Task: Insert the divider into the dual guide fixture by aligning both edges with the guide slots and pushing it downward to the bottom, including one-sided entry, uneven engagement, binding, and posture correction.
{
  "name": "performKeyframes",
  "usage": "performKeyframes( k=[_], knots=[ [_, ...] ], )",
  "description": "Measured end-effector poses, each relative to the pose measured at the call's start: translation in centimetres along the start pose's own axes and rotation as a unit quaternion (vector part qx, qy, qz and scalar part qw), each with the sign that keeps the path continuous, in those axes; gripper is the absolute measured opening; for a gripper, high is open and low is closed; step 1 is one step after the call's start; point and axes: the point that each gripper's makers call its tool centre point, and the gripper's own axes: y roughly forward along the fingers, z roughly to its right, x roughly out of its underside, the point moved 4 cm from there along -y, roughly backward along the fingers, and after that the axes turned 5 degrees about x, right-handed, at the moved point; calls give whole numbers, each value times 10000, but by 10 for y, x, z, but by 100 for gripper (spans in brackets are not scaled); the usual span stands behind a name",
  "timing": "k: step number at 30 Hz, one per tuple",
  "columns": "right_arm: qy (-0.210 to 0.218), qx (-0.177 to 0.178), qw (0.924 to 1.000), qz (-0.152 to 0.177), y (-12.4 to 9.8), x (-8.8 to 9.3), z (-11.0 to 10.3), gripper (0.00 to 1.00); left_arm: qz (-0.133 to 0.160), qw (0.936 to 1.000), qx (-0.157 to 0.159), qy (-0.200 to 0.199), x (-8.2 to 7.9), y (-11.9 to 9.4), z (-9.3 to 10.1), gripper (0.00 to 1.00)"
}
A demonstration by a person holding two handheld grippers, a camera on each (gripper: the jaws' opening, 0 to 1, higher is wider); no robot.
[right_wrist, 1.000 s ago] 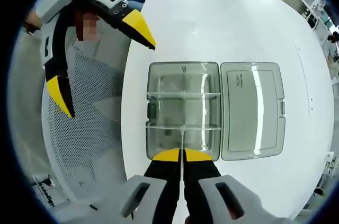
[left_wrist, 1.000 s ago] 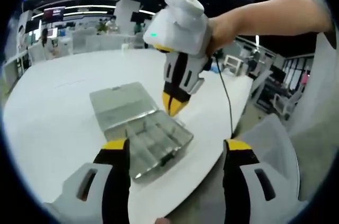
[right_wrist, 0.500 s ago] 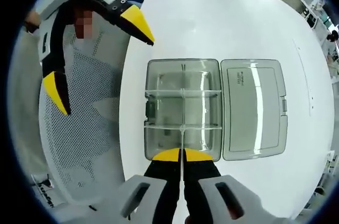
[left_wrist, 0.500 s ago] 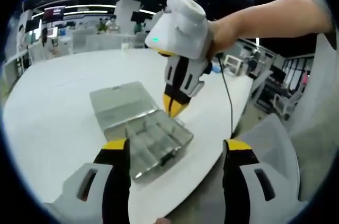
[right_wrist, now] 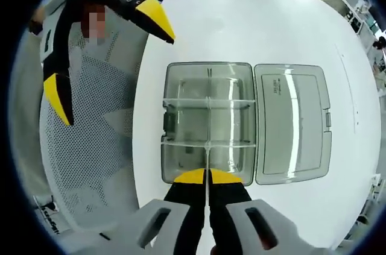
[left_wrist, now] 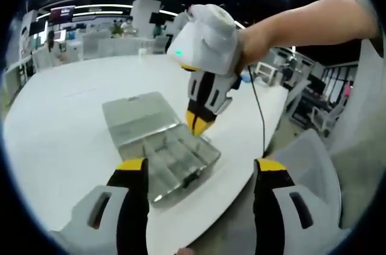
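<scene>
A clear plastic compartment box (right_wrist: 208, 123) lies open on the white table (right_wrist: 241, 20), with its hinged lid (right_wrist: 292, 125) flat beside it. My right gripper (right_wrist: 207, 176) is shut on a thin clear divider (right_wrist: 207, 157), which I see edge-on, in line with the box's centre slots and two cross walls. In the left gripper view, the right gripper (left_wrist: 201, 123) points down over the box (left_wrist: 175, 160), close to its rim. My left gripper (left_wrist: 202, 166) stands open and empty short of the box, off the table's edge. It also appears as the left gripper (right_wrist: 105, 59).
A grey mesh chair (right_wrist: 96, 164) sits beside the table's edge under the left gripper. A black cable (left_wrist: 258, 110) trails over the table's far side. Desks and screens stand in the office behind.
The right gripper has dropped a little closer to the box with the divider; the box looks slightly larger in its view. The left gripper has barely moved.
</scene>
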Motion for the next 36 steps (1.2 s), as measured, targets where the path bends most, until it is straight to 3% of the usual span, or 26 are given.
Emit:
performKeyframes(
  k=[36],
  knots=[
    [-81, -100, 9999, -11, 18, 0, -4, 0, -91, 9999, -6, -59, 5, 1, -5, 69]
  ],
)
